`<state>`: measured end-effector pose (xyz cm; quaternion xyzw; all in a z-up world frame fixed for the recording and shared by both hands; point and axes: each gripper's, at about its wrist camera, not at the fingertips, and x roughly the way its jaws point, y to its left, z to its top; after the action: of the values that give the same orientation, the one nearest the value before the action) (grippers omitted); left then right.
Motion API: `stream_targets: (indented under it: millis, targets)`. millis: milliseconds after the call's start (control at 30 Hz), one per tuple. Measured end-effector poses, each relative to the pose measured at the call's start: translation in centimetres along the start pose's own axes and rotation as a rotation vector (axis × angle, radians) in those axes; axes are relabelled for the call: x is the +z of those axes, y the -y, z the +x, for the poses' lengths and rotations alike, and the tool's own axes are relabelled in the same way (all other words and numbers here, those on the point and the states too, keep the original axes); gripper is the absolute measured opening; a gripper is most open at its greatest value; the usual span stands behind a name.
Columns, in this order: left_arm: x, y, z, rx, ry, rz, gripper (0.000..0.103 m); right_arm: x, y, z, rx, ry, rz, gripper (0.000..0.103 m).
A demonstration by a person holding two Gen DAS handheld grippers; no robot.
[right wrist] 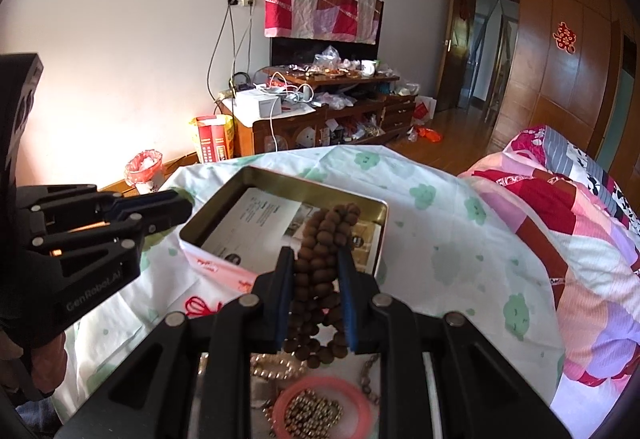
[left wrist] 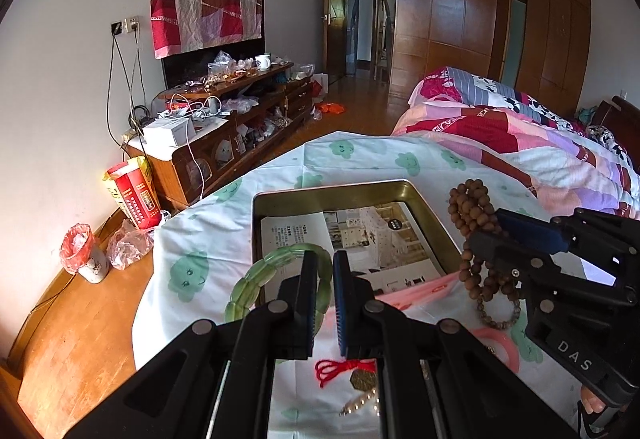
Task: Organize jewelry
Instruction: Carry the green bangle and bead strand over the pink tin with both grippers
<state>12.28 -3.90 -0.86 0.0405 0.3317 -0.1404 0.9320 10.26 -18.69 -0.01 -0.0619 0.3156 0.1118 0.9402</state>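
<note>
Left wrist view: the left gripper (left wrist: pixel 323 299) has its jaws clenched on the rim of a green jade bangle (left wrist: pixel 276 279), which hangs as a ring off the left jaw, its plane roughly upright and crossing the line of the jaws. Directly ahead of and below the jaws sits the open gold tin (left wrist: pixel 428 215), lined with a printed leaflet (left wrist: pixel 352 239); the bangle overhangs the tin's near left corner. To the right of these jaws the right gripper (left wrist: pixel 496 235) carries its own load beside the tin's right wall.

In the right wrist view the right gripper (right wrist: pixel 316 299) grasps a bundle of brown wooden prayer beads (right wrist: pixel 324 271) between its jaws, the strand's long axis running up along the jaws and looping down below them. The tin (right wrist: pixel 376 251) lies just ahead of these jaws, with the beads' upper end over its near right corner. Beneath the jaws, on the flowered cloth (right wrist: pixel 440 239) that covers the surface, a pink ring (right wrist: pixel 360 407) filled with small golden beads (right wrist: pixel 316 415) and a red cord knot (right wrist: pixel 198 305) wait their turn.

Both loads seem close to the tin; the right one looks better placed over its opening, so I judge that a short forward reach and lowering would set the beads inside, while the bangle needs carrying rightward first.
</note>
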Motion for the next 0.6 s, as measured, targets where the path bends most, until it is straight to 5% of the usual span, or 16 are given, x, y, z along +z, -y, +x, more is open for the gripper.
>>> stream_targets:
  millis: [600]
  targets:
    - [1.9,0.3,4.8,0.009,-0.054,0.013,0.007,1.9,1.5,4.7,-0.016,-0.050,0.004,0.023]
